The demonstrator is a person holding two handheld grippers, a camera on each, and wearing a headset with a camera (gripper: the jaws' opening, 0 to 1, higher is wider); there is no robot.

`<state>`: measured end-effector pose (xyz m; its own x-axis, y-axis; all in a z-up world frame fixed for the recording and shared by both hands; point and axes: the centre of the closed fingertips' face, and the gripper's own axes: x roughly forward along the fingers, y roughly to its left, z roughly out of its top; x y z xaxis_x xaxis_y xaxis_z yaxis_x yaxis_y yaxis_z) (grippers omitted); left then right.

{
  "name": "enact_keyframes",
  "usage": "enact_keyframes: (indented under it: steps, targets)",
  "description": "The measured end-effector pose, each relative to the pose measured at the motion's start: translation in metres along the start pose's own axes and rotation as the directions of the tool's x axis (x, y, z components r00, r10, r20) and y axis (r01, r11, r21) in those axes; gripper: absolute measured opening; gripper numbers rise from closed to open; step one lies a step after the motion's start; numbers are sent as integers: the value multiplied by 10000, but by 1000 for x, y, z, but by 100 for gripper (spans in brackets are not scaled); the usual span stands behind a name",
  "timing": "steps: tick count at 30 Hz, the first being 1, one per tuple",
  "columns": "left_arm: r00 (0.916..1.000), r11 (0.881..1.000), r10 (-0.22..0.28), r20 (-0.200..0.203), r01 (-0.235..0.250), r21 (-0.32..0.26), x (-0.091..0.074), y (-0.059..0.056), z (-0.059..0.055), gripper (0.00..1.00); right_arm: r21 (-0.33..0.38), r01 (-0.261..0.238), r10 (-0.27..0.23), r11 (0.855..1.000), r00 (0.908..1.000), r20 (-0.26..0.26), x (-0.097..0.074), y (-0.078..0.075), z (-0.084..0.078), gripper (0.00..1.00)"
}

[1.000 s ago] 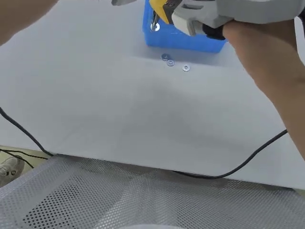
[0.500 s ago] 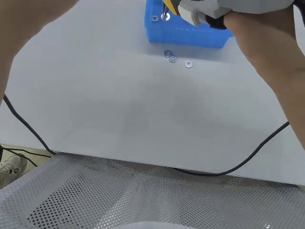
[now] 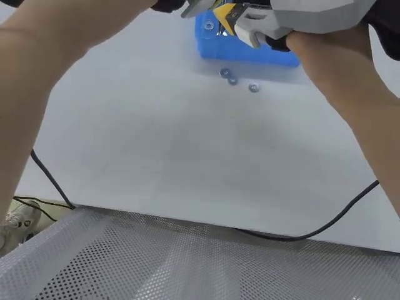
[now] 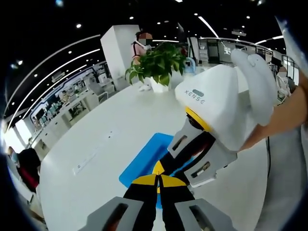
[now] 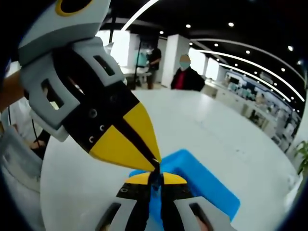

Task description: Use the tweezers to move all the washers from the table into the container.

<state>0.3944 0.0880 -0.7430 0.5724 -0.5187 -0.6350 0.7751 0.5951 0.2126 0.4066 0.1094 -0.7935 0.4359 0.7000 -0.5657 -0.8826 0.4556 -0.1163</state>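
Note:
The blue container (image 3: 250, 49) stands at the far edge of the table, with one washer (image 3: 209, 26) lying inside it. Three washers (image 3: 232, 79) rest on the table just in front of it. My right gripper (image 3: 225, 19) hovers over the container's left end, shut on the thin dark tweezers (image 5: 155, 176). My left gripper (image 3: 195, 9) has its yellow tips together and nearly touching the right one's. Seen from the left gripper view, my left gripper (image 4: 160, 181) meets the right gripper (image 4: 163, 166) above the container (image 4: 144, 163). The tweezer tips are hidden.
A black cable (image 3: 325, 222) runs along the table's near edge, and another cable (image 3: 47, 175) lies at the left. A perforated metal panel (image 3: 125, 262) sits below the edge. The table (image 3: 156, 137) is pale grey.
The left arm has swung in from the left, bringing the left gripper's tips up to the right gripper's. The washer held a second ago now lies in the container.

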Motion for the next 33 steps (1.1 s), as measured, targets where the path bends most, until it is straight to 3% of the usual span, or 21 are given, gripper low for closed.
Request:
enact_keyframes:
  steps: [7,17,23,28,33]
  targets:
    - [9998,10000,-23,-202,22,-25,4,1,-7,0,161,-218,220,9996,9997,-117,6,2,-5,4]
    - [9997,10000,58,-222,-58,13,-2,-3,-6,0,388,-373,369,9985,9993,114,1,3,-3,6]
    - [9998,9998,183,-46,-183,23,-16,-7,4,0,936,-548,485,9941,9965,687,-14,2,5,8]
    - [9993,9996,261,269,-258,-109,-29,-10,15,0,1477,-956,766,9844,9886,1295,-31,3,15,11]
    - [9989,9998,192,424,-196,94,-41,-18,25,0,1772,-1283,1007,9758,9825,1568,-44,7,18,12]
